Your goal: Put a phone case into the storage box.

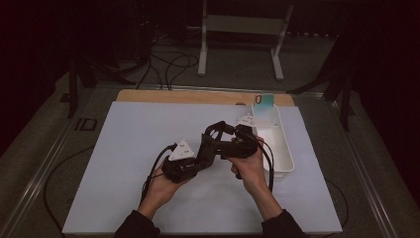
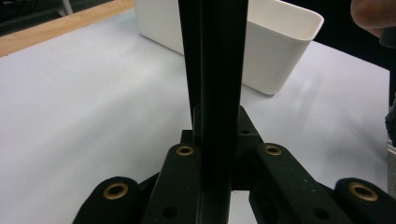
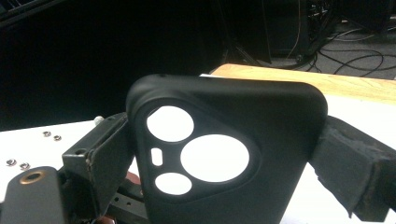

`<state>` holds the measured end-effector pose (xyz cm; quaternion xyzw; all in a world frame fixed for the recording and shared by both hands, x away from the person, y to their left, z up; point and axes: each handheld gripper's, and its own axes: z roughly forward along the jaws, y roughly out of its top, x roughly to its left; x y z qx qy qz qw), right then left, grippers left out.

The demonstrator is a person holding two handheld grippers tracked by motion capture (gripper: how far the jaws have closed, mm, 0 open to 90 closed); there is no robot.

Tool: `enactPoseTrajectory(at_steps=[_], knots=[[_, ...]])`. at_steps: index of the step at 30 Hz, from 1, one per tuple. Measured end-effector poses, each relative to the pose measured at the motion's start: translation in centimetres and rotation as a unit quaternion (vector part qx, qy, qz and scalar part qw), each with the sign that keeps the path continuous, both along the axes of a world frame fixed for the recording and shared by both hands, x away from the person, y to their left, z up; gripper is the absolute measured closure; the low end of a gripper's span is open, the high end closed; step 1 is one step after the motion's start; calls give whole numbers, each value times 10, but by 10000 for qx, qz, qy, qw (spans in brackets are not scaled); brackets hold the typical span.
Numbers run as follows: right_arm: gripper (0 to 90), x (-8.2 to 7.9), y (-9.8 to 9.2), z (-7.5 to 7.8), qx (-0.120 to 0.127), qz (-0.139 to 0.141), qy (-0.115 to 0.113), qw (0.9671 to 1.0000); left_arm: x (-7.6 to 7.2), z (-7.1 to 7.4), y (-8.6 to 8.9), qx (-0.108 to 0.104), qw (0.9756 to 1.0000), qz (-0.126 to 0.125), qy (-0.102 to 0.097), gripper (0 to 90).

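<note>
1. Phone case [image 3: 224, 154], black with triangular camera cut-outs, stands upright between the right gripper's [image 1: 236, 133] jaws, which press on its two side edges. That hold keeps its back facing the right gripper view's camera and leaves its top and bottom free.
2. In the left gripper view a thin dark edge runs straight up the middle between the left gripper's [image 1: 208, 138] jaws. This is probably the same case seen edge-on, and the jaws look drawn together on it, though the contact itself is hidden.
3. From the high view, both grippers meet nose to nose above the middle of the white mat [image 1: 129, 163], held in the person's left hand [image 1: 163, 186] and right hand [image 1: 250, 166]. Two holds on one thin shell suggest a hand-over or a re-grip, so that it cannot twist.
4. A white bin [image 1: 280, 148] sits just to the right of the grippers, near the mat's right edge, with a pale green phone-like item [image 1: 264, 101] propped at its far end. Its nearness suggests the case is bound for it or came from it.
5. Wooden table edge [image 1: 198, 96] shows beyond the mat.
</note>
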<state>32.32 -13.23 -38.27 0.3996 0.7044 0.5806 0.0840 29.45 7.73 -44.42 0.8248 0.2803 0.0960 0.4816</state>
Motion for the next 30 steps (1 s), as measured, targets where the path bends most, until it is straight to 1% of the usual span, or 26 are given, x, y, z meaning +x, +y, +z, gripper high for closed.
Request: enactPoseTrajectory(at_steps=[9,12,17,18,20,22,23,24,26,27,28,29,30], knots=[[106,1,1,-1,8,-47,61,10000,0,0,-2,-17,10000,62,5,851],[122,1,1,0,-12,-55,114,9999,0,-1,-2,-15,10000,58,14,850],[139,0,1,1,-56,-53,96,9999,-1,-1,-2,-23,10000,51,16,849],[143,0,1,1,-48,-60,81,9999,0,-1,-2,-25,10000,48,20,846],[144,0,1,1,-50,-56,81,9999,0,-1,-2,-28,10000,41,12,814],[147,0,2,0,-6,26,128,9999,1,0,0,-99,9999,12,74,742],[147,0,2,0,-40,30,109,9999,1,0,0,-99,9999,12,74,704],[148,-1,3,0,-59,29,101,9999,2,-1,1,-133,9998,29,138,650],[148,-1,4,0,-69,48,89,9999,2,-1,1,-132,9998,48,149,548],[148,-1,5,0,-95,39,61,9999,3,-1,1,-124,9998,89,149,477],[148,-1,5,0,-95,39,61,9999,3,-1,1,-122,9997,138,142,477],[148,-1,5,0,-95,39,61,9999,3,-1,1,-122,9997,138,142,428],[147,-1,5,0,-116,32,50,9999,2,0,2,-24,9992,398,48,262]])
